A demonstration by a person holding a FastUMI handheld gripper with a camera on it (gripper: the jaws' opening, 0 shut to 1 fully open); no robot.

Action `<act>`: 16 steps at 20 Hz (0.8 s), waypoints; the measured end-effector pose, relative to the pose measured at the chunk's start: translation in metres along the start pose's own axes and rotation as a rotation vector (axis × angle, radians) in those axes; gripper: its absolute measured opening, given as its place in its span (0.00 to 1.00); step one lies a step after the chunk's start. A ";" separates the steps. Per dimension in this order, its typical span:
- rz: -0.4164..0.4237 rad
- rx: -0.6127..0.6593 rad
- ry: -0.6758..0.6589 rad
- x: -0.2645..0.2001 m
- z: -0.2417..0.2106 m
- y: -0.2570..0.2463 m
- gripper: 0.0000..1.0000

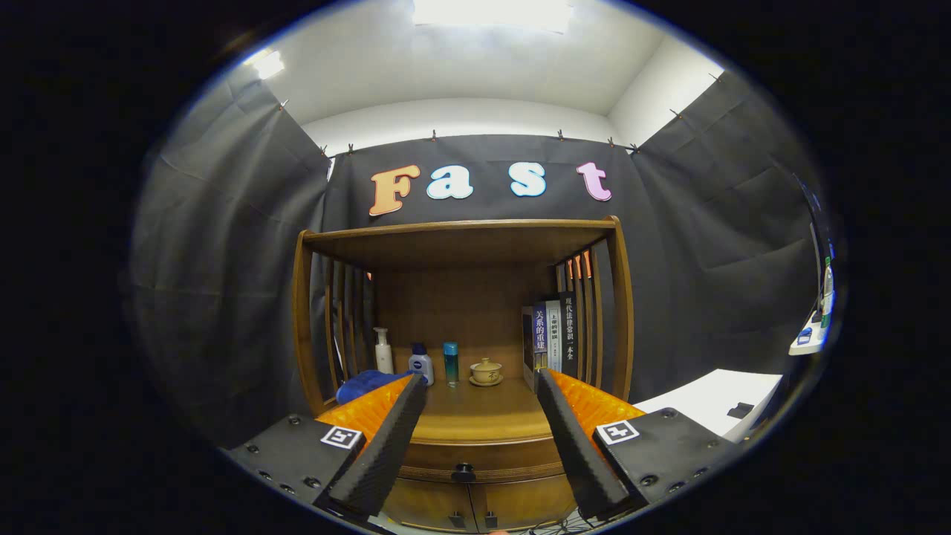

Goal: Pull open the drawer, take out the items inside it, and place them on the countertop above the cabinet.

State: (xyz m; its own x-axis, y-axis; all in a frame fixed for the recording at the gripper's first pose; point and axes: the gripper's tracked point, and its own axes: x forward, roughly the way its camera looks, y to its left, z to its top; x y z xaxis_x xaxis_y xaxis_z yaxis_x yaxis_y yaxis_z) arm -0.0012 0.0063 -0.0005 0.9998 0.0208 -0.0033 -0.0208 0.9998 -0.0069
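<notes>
Our tool (472, 438) hangs spread before the drawer knob (463, 472); misaligned, we risk slipping off when pulling.

Bottles (420, 365), lidded cup (487, 370), books (553, 334)

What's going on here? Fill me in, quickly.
A person is holding handheld tongs in front of a wooden cabinet. The fingers stand open, with nothing between them, and the drawer knob sits low between them. The drawer looks shut. On the countertop beyond the fingers stand a pump bottle, two small bottles, a lidded cup and some books.
</notes>
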 end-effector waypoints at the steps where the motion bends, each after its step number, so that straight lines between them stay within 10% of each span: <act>1: 0.000 0.001 0.000 -0.001 0.000 0.001 0.99; 16: 0.002 -0.004 -0.008 -0.003 0.002 0.002 0.99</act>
State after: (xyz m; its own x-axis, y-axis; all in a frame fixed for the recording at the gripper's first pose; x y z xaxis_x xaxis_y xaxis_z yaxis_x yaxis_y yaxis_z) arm -0.0043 0.0083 0.0016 0.9997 0.0229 0.0049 -0.0229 0.9997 -0.0106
